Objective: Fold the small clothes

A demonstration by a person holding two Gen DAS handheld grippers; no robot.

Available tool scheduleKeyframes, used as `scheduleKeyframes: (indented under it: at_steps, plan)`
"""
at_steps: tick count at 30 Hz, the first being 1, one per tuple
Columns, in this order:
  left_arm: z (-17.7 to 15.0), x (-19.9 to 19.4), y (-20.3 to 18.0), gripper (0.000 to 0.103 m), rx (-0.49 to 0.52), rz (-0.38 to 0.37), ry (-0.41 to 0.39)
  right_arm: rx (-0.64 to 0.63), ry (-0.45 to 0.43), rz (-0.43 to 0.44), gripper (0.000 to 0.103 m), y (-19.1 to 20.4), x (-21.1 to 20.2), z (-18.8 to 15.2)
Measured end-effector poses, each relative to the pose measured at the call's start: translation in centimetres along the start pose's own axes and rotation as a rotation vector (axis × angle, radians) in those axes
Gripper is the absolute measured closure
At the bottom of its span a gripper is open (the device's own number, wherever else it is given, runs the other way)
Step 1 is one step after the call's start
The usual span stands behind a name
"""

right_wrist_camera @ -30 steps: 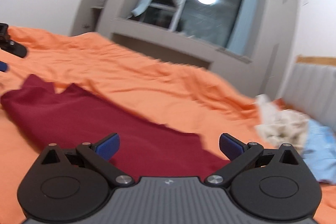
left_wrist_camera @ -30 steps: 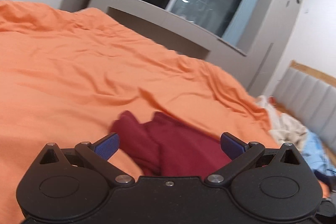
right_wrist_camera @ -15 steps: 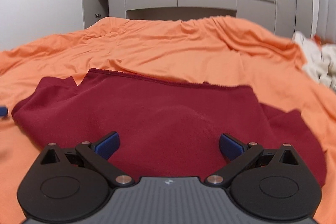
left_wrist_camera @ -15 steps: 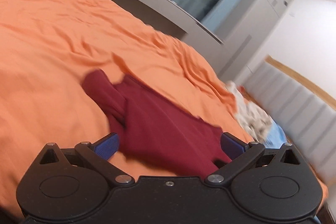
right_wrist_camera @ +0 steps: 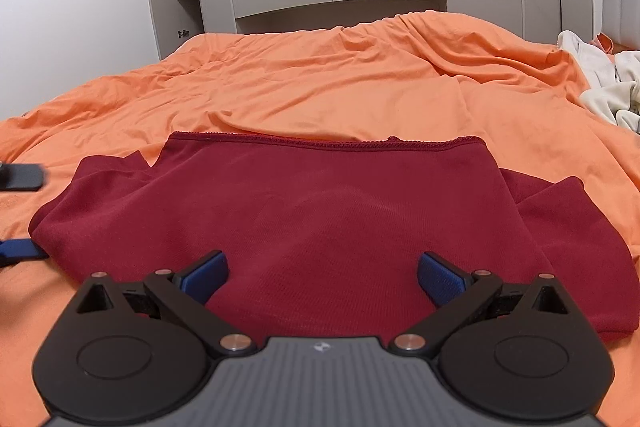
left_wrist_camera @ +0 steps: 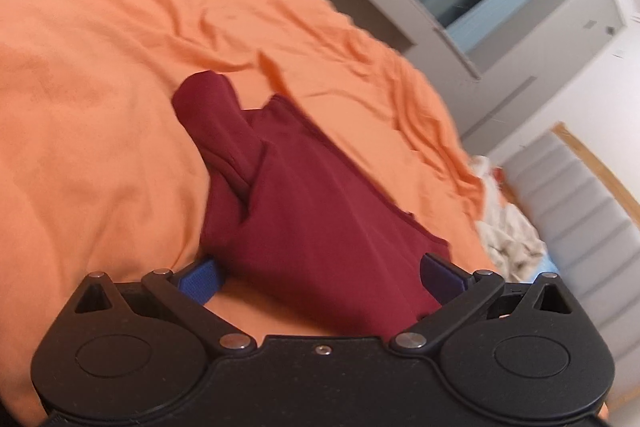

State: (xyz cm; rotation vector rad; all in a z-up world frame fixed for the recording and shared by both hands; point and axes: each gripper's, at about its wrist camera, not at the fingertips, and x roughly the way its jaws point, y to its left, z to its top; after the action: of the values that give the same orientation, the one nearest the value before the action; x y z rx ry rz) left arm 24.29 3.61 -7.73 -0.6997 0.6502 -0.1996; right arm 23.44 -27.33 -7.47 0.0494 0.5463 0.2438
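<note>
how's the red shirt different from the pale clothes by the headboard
The red shirt lies spread fairly flat mid-bed; the pale clothes sit crumpled in a heap at the bed's edge. The shirt is one dark red piece; the heap is cream and white. The shirt lies right before both open hand-held grippers; the heap is far off. Both rest on the orange cover.

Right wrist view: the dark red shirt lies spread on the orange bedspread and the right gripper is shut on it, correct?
Not shut. The right wrist view shows the right gripper open above the dark red shirt, which does lie spread on the orange bedspread.

Maroon garment [right_wrist_camera: 320,211] matt knit cloth; orange bedsheet [right_wrist_camera: 360,91] smooth, wrinkled.
</note>
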Motion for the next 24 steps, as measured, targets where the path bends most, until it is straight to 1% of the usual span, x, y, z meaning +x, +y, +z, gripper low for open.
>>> scheduleKeyframes:
  at_steps: [3, 6, 10, 13, 15, 19, 21, 24]
  plan:
    - [1.4, 1.7, -0.9, 0.001, 0.020, 0.046, 0.017, -0.003, -0.003, -0.005, 0.000, 0.2, 0.0, -0.1]
    - [2.3, 2.0, -1.7, 0.001, 0.060, 0.052, 0.026, -0.008, -0.004, -0.009, 0.000, 0.4, 0.0, -0.3]
    - [1.8, 1.9, -2.7, 0.001, 0.128, 0.046, -0.022, -0.009, -0.004, -0.011, 0.000, 0.5, 0.1, -0.4]
    - [1.2, 2.5, -2.4, 0.002, 0.179, 0.077, -0.045, -0.009, -0.005, -0.012, 0.000, 0.5, 0.1, -0.4]
    - [1.1, 3.0, -1.4, 0.003, 0.160, 0.086, -0.031, -0.011, -0.005, -0.013, 0.000, 0.6, 0.1, -0.5]
    - [1.3, 3.1, -0.5, 0.001, 0.134, 0.046, -0.042, -0.012, -0.005, -0.014, 0.000, 0.6, 0.1, -0.5]
    - [1.2, 3.1, -0.3, 0.001, 0.138, 0.035, -0.051, -0.013, -0.005, -0.015, 0.000, 0.6, 0.1, -0.5]
    - [0.8, 3.1, -0.4, 0.001, 0.166, 0.040, -0.055, -0.014, -0.004, -0.017, 0.000, 0.7, 0.1, -0.4]
